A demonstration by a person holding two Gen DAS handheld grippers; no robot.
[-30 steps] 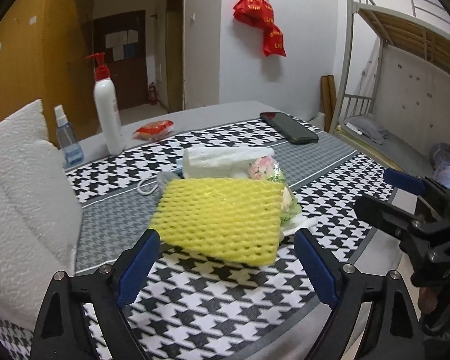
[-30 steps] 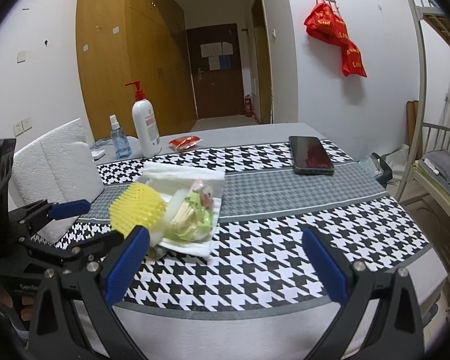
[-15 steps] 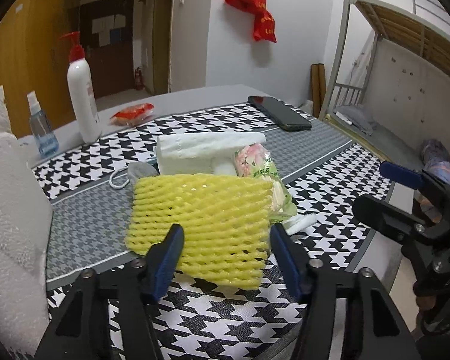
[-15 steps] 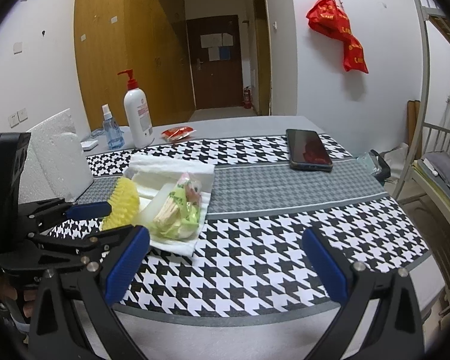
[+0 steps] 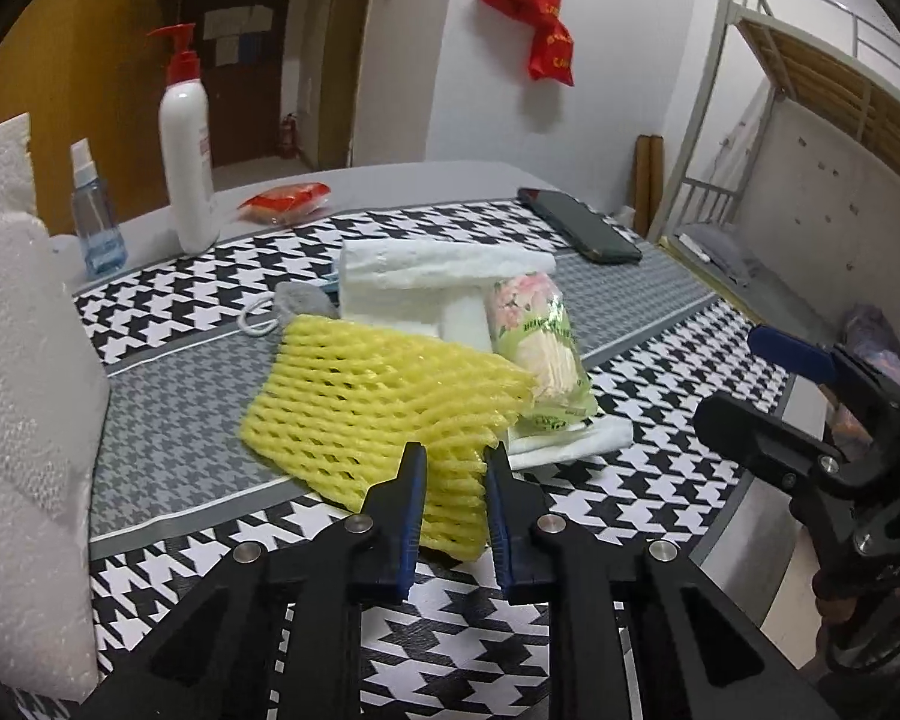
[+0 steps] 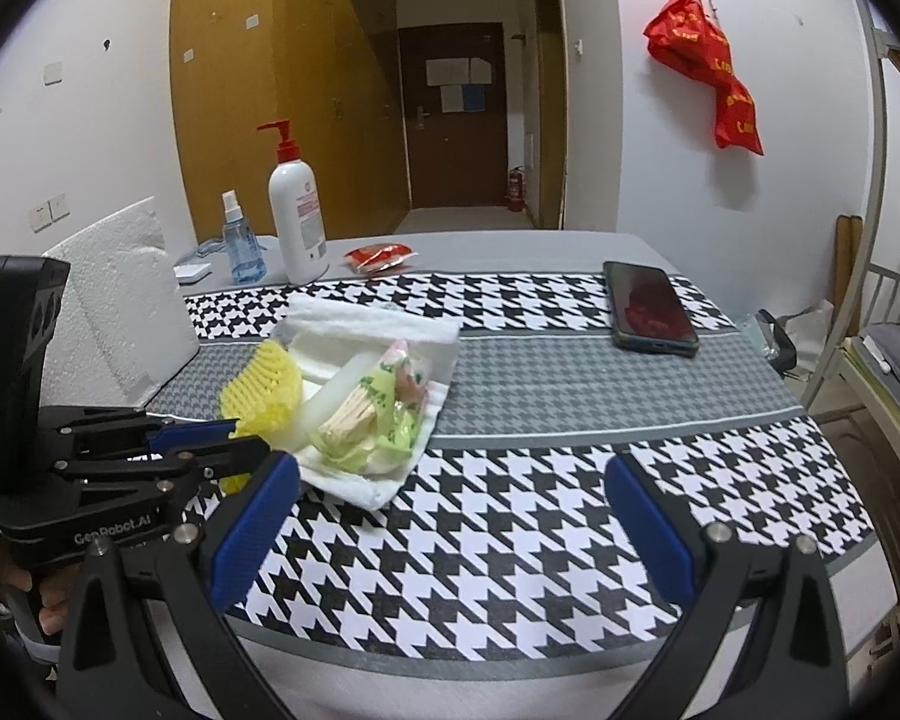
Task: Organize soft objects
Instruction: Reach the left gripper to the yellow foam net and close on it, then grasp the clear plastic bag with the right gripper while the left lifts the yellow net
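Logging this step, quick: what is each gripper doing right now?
Left gripper: has just been closing, now shut on the near edge of the yellow foam net.
Right gripper: open, holding nothing.

White walls [image 6: 630, 120] enclosed the room. A wooden wardrobe [image 6: 282, 90] stood at the left, beside a corridor that ended at a dark door [image 6: 453, 114] bearing paper notices. Red bags [image 6: 711, 66] hung from a wall hook. A metal bunk bed [image 5: 810, 78] occupied the right side. The table [image 6: 510, 240] was grey.
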